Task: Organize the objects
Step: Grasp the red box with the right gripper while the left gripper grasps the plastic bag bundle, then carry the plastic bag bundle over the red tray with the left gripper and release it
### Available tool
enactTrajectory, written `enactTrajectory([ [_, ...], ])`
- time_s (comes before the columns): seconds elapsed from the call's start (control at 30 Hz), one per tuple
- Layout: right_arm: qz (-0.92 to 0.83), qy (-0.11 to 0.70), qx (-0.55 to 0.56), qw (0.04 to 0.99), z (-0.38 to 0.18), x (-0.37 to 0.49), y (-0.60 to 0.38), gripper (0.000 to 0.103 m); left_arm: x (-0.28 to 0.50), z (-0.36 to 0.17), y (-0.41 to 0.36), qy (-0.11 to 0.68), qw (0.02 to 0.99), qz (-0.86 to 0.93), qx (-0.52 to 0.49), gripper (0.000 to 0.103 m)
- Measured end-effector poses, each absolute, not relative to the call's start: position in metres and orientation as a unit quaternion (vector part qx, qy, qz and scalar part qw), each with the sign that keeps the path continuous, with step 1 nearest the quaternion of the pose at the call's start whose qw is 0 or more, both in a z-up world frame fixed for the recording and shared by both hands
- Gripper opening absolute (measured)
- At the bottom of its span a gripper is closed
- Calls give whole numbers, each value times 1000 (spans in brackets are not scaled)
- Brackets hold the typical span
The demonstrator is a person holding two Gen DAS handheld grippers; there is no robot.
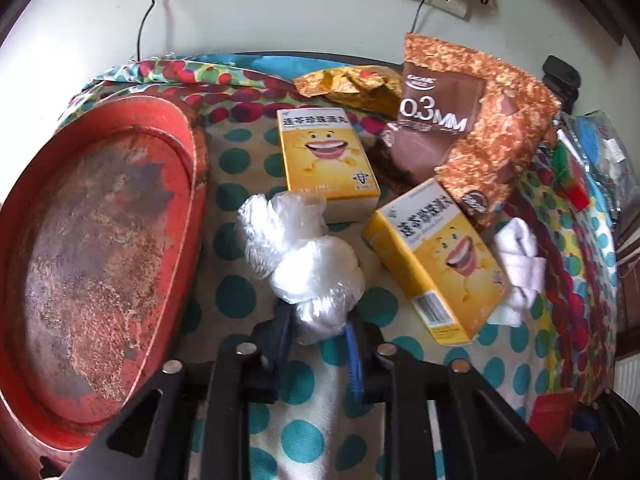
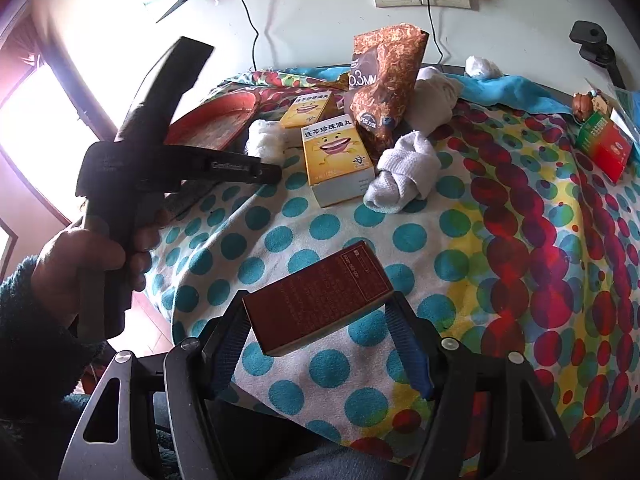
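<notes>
Polka-dot cloth covers the bench. Left gripper pinches a knotted plastic bag beside the red tray; right gripper clamps a dark red box. Both look mid-carry; next each needs a placement spot, probably the tray.

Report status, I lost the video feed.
Left gripper shut on knotted plastic bag. Right gripper shut on dark red box. Red tray beside bag, unobstructed.
</notes>
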State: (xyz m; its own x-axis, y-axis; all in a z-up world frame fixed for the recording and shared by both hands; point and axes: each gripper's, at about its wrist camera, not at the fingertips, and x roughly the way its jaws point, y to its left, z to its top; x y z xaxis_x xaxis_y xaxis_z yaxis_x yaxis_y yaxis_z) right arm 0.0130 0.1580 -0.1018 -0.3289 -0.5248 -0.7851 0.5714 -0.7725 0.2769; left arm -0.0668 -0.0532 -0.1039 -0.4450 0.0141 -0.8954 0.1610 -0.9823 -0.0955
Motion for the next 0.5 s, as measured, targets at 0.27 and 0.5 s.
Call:
enactTrajectory([
  [0.27,-820,19,473,321,-103,10,157,65,-50,-83,-42,37,25,-870,491,21],
  [0.5,-834,13,472,286,-94,-4,158,65,-34,-70,-39,26,1,-871,490,21],
])
